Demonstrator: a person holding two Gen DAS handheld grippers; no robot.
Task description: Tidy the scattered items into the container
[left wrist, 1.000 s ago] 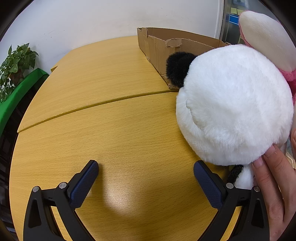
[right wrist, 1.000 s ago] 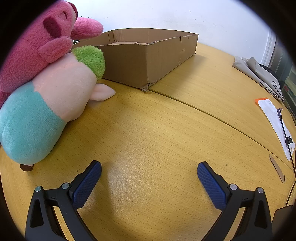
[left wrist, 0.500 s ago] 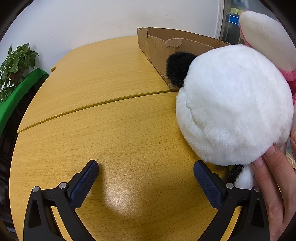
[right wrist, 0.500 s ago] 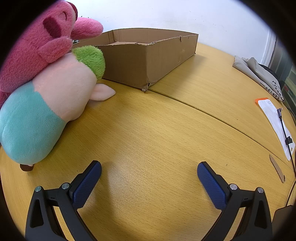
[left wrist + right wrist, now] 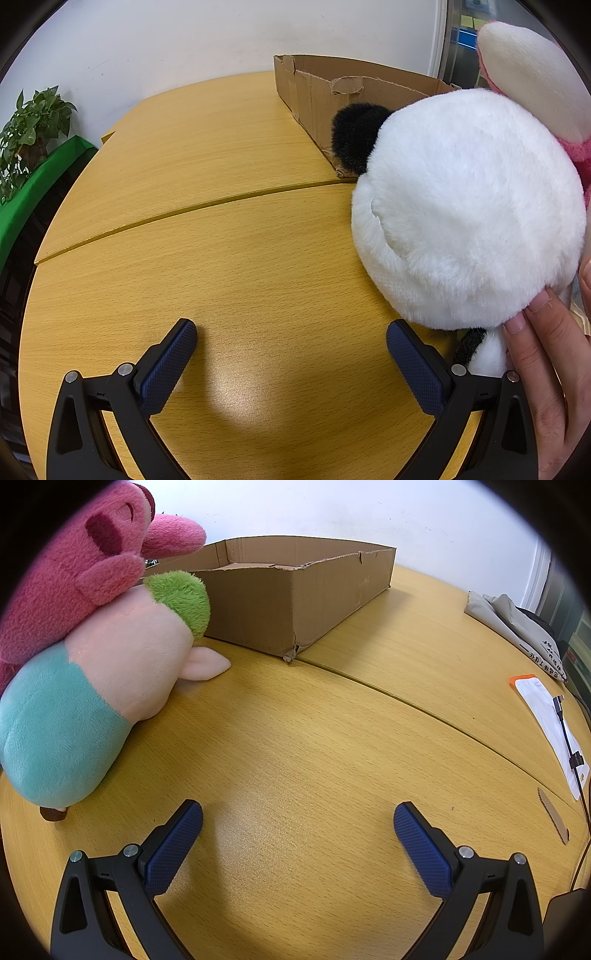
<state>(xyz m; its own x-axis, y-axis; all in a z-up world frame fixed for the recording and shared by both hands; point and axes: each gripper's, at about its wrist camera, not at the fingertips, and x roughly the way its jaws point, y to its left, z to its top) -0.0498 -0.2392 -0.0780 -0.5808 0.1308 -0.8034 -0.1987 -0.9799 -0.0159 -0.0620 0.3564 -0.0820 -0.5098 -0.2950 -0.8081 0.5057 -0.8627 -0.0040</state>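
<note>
1. Scattered items: three plush toys bunched on the wooden table [image 5: 332, 757], all outside the container. White panda plush [image 5: 469, 221] lying just short of the box corner, black ear [image 5: 354, 136] toward the cardboard. Pink plush [image 5: 74, 565] leaning over a peach-and-teal plush [image 5: 92, 686] with a green tuft, which rests on the tabletop close to the box wall.
2. Container: shallow cardboard box [image 5: 295, 602], open on top, nothing visible inside from the right wrist view; low walls, probably meant for dropping toys in from above.
3. Bare hand [image 5: 546, 369] at the right edge of the left wrist view, fingertips touching the panda's underside, apparently steadying or positioning it; whose hand cannot be told.
4. Left gripper [image 5: 291, 354]: jaws spread wide, holding nothing, low over bare table with the panda just beside its right finger.
5. Right gripper [image 5: 299, 834]: jaws likewise wide and empty, aimed at open tabletop, peach-and-teal plush off to its left.
6. Judged stage: start of the task, no toy grasped yet.
7. Further out: potted plant [image 5: 33, 122] past the table's edge, folded cloth [image 5: 517, 624] and a paper with orange edge [image 5: 546, 716] at the far right.
</note>
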